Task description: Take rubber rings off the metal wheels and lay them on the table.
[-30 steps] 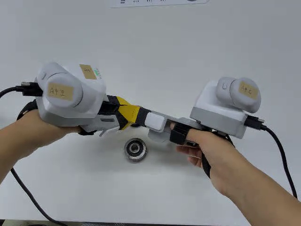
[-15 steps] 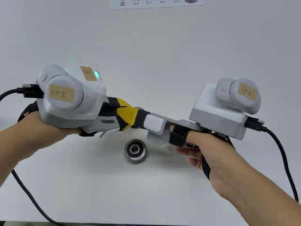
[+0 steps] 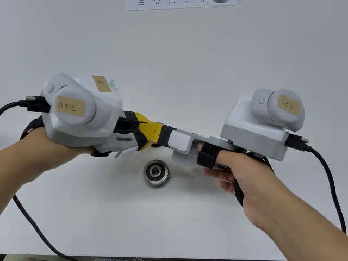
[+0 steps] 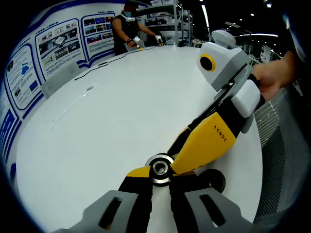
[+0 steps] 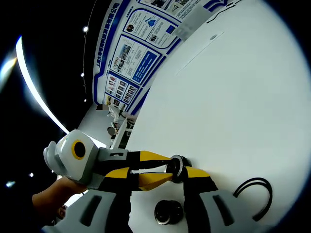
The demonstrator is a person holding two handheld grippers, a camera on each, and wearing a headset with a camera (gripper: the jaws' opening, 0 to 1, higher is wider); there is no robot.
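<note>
In the left gripper view, the left gripper [image 4: 160,175] has its two black-and-yellow jaws drawn in on a small wheel [image 4: 160,167] at the lower middle of the frame, one tip pressed to each side of it. The right gripper [image 4: 182,162] reaches in from the upper right, its yellow jaw lying against the same wheel. In the right gripper view the small wheel [image 5: 176,166] sits just below the middle of the frame, with the left gripper's yellow jaws converging on it from the left. The right gripper's right-hand jaw tip touches the wheel. Its other tip is overlapped by the left gripper's jaws, so I cannot tell whether the right gripper is clamped or loose. A second wheel [image 3: 156,173] with a dark rim lies flat on the white table [image 3: 179,65], just below where the jaws meet in the head view and apart from both grippers. It also shows low in both gripper views [image 4: 214,180] [image 5: 168,212]. In the lower right of the right gripper view a thin black loop [image 5: 250,181] lies on the table; it looks like a rubber ring, though I cannot be sure. In the head view the left hand [image 3: 49,147] sits at the left of the frame and the right hand [image 3: 244,174] at the lower right.
</note>
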